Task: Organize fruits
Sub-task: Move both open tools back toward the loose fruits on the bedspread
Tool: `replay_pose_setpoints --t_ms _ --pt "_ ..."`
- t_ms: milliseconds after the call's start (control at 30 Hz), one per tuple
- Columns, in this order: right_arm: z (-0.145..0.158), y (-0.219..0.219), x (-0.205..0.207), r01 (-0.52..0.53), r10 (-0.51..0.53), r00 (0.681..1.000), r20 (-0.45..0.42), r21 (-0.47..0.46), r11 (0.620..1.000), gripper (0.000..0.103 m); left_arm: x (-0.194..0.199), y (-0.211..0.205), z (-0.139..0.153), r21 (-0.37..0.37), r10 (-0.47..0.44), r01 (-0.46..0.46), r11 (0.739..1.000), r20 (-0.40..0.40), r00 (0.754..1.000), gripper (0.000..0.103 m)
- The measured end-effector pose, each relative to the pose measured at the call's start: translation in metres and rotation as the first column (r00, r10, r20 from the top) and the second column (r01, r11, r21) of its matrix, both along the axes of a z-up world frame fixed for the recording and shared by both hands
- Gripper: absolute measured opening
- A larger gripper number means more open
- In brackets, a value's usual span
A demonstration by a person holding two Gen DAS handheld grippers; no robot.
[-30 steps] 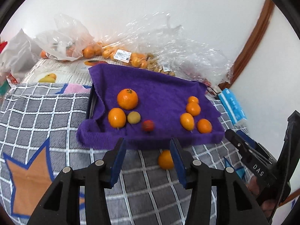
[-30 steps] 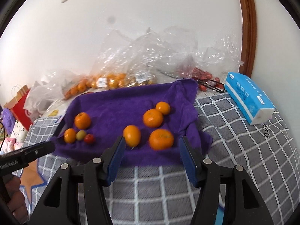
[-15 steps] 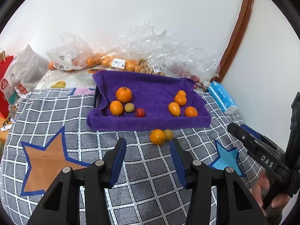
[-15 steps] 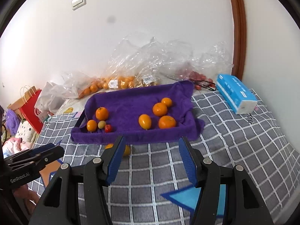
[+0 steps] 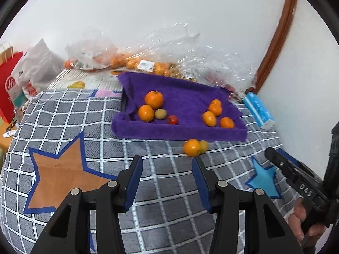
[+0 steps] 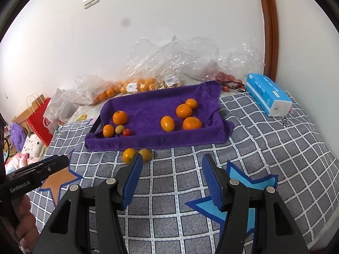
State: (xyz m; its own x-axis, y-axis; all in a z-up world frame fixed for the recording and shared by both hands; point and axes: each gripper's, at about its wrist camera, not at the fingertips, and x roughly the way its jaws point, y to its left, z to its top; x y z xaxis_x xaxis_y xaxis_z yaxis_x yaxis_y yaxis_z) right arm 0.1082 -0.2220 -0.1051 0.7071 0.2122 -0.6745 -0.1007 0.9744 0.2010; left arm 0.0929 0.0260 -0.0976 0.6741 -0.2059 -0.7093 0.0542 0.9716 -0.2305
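Two loose fruits, an orange (image 5: 192, 147) and a yellowish fruit (image 5: 203, 146) touching it, lie on the checked blanket (image 5: 161, 182) just in front of the purple towel-lined tray (image 5: 180, 132), which holds eight more fruits in two clusters. Both the left tongs (image 5: 167, 183) and the right tongs (image 6: 172, 182) hover above the blanket, spread wide and holding nothing.

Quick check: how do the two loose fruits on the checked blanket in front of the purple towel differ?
The round orange fruit is deeper orange and looks slightly bigger; the yellowish fruit beside it is paler, yellow-green. In the left wrist view the orange one sits to the left, partly hiding the yellowish one. Both lie touching on the grey checked blanket, just outside the purple towel tray, held by neither tongs.
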Motion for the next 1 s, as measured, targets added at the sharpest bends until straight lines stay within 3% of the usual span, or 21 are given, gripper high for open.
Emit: replay_pose_setpoints --t_ms 500,633,700,1000 --pt "-0.058 0.038 0.057 -0.094 0.094 0.988 -0.12 0.0 0.996 0.035 0.044 0.036 -0.06 0.107 0.107 -0.099 0.989 -0.074 0.991 0.045" --pt "-0.069 0.054 0.071 -0.146 0.146 0.981 -0.127 0.011 0.989 0.034 0.05 0.044 -0.071 0.059 0.097 -0.092 0.994 -0.093 0.991 0.044" --pt "-0.075 0.059 0.078 -0.152 0.154 0.978 -0.139 0.022 0.988 0.033 0.048 0.044 -0.072 0.049 0.096 -0.093 0.994 -0.063 0.993 0.044" --pt "-0.086 0.073 0.089 -0.184 0.189 0.969 -0.157 0.049 0.982 0.029 0.049 0.037 -0.074 0.084 0.058 -0.053 0.995 -0.05 0.997 0.051"
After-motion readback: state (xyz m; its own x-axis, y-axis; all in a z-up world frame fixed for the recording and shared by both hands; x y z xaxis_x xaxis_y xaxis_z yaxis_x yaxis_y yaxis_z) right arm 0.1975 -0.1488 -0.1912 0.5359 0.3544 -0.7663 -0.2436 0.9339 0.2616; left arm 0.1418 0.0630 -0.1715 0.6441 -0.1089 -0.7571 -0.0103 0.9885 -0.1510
